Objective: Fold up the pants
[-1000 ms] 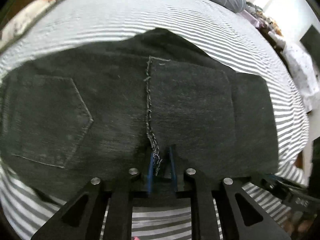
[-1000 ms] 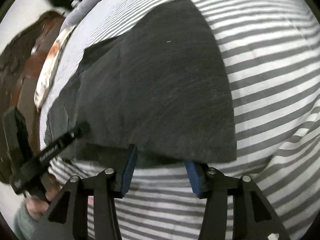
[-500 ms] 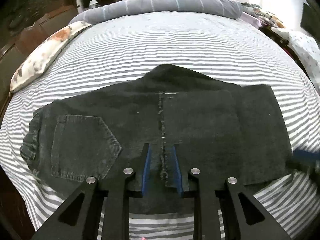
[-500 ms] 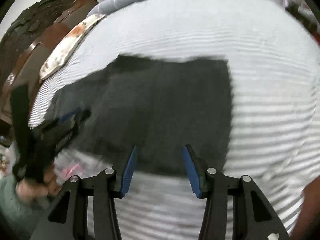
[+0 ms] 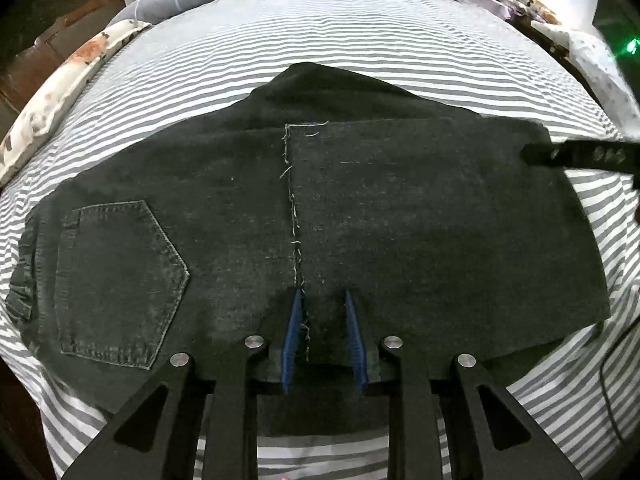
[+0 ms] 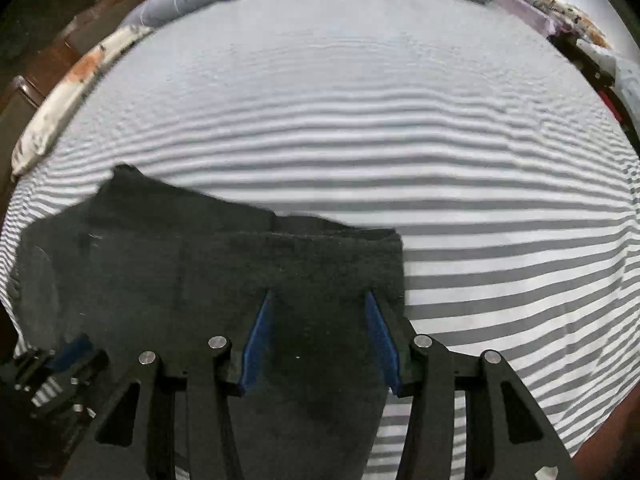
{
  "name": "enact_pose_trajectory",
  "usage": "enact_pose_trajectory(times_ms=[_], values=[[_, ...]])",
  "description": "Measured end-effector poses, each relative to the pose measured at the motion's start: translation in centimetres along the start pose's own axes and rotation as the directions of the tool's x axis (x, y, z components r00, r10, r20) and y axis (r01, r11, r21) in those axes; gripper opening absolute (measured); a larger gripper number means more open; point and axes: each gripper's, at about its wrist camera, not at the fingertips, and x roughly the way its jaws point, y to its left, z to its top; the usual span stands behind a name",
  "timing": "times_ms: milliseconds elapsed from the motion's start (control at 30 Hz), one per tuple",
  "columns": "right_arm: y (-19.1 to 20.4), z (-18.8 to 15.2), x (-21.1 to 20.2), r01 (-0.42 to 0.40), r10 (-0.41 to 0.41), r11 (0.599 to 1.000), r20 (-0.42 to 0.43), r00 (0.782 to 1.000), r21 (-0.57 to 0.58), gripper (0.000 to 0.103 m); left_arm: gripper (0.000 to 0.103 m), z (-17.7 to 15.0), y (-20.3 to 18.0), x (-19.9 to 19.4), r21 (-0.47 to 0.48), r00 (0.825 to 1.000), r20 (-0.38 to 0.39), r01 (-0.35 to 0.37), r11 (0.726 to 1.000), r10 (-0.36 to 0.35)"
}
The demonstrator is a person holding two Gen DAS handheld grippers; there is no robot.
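Since a second ago: both grippers have pulled back from the pants, so more bed shows; the left fingers have parted off the frayed hem.
Bed [image 5: 360, 40]: striped sheet, grey bolster at the far edge, floral pillow at the left. It carries everything.
Pants [image 5: 360, 220]: dark denim, lying flat across the near half of the bed, folded once so the leg ends lie over the seat. The back pocket [image 5: 116, 280] faces up at the left, and the frayed hem [image 5: 294, 216] runs down the middle.
Handling: denim like this looks fairly heavy and limp, not slippery. I judge it will sag from a single pinch, so both layers need taking together, near the corners of one short end.
Where to hold: probably the right-hand folded end, one gripper at each corner, to carry it over toward the pocket end.
Right gripper [image 6: 318, 338]: fingers about half apart over the right end of the pants, cloth showing between the blue pads; nothing is pinched, though the view is blurred.
Left gripper [image 5: 322, 336]: fingers narrowly apart, straddling the hem at the near edge. The pads do not press on the cloth as far as I can see.
Progress: one fold appears done, with at least one more to go.
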Motion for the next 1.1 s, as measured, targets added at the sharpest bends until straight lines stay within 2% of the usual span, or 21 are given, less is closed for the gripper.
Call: enact_pose_trajectory(times_ms=[100, 200, 333, 567, 733, 800, 900, 933, 1000, 1033, 1100], values=[[0.1, -0.4, 0.2, 0.015, -0.015, 1.000, 0.009, 1.000, -0.020, 0.049, 0.026, 0.2, 0.4, -0.1, -0.015, 1.000, -0.001, 0.019, 1.000, -0.019], [0.4, -1.4, -0.4, -0.014, 0.014, 1.000, -0.005, 1.000, -0.018, 0.049, 0.026, 0.2, 1.1, -0.2, -0.054, 0.999, -0.013, 0.050, 0.997, -0.051], [1.2, -4.4, -1.8, -0.035, 0.034, 0.998, -0.022, 0.999, -0.054, 0.049, 0.026, 0.2, 3.0, -1.3, -0.139, 0.996, -0.015, 0.081, 0.987, -0.084], [1.9, -11.0, -2.8, -0.060, 0.054, 0.996, -0.084, 0.995, -0.068, 0.049, 0.026, 0.2, 9.5, -4.5, -0.325, 0.992, 0.049, 0.128, 0.937, -0.118], [2.4, -12.9, -3.1, -0.032, 0.024, 0.994, -0.078, 0.997, -0.103, 0.054, 0.028, -0.6, 14.9, -6.5, -0.432, 0.989, 0.095, 0.147, 0.890, -0.118], [2.2, -12.7, -2.9, -0.036, 0.029, 0.996, -0.084, 0.996, -0.088, 0.054, 0.028, -1.7, 17.6, -7.2, -0.493, 0.986, 0.110, 0.162, 0.855, -0.124], [1.8, -12.4, -3.4, -0.046, 0.041, 0.997, -0.080, 0.996, -0.061, 0.054, 0.029, -3.6, 22.3, -8.1, -0.601, 0.977, 0.148, 0.211, 0.771, -0.151], [1.7, -12.3, -3.8, -0.058, 0.055, 0.997, -0.076, 0.996, -0.042, 0.054, 0.030, -4.6, 24.4, -8.5, -0.649, 0.970, 0.175, 0.242, 0.721, -0.169], [1.2, -12.0, -4.7, -0.084, 0.083, 0.996, -0.058, 0.995, -0.013, 0.053, 0.031, -6.2, 27.3, -8.9, -0.712, 0.959, 0.215, 0.283, 0.642, -0.184], [1.2, -12.0, -5.1, -0.091, 0.091, 0.996, -0.049, 0.995, -0.007, 0.054, 0.032, -7.2, 29.1, -8.9, -0.753, 0.952, 0.240, 0.306, 0.583, -0.191], [1.0, -11.9, -5.8, -0.101, 0.101, 0.995, -0.036, 0.994, 0.002, 0.054, 0.033, -8.5, 31.3, -8.7, -0.797, 0.945, 0.264, 0.327, 0.508, -0.194]])
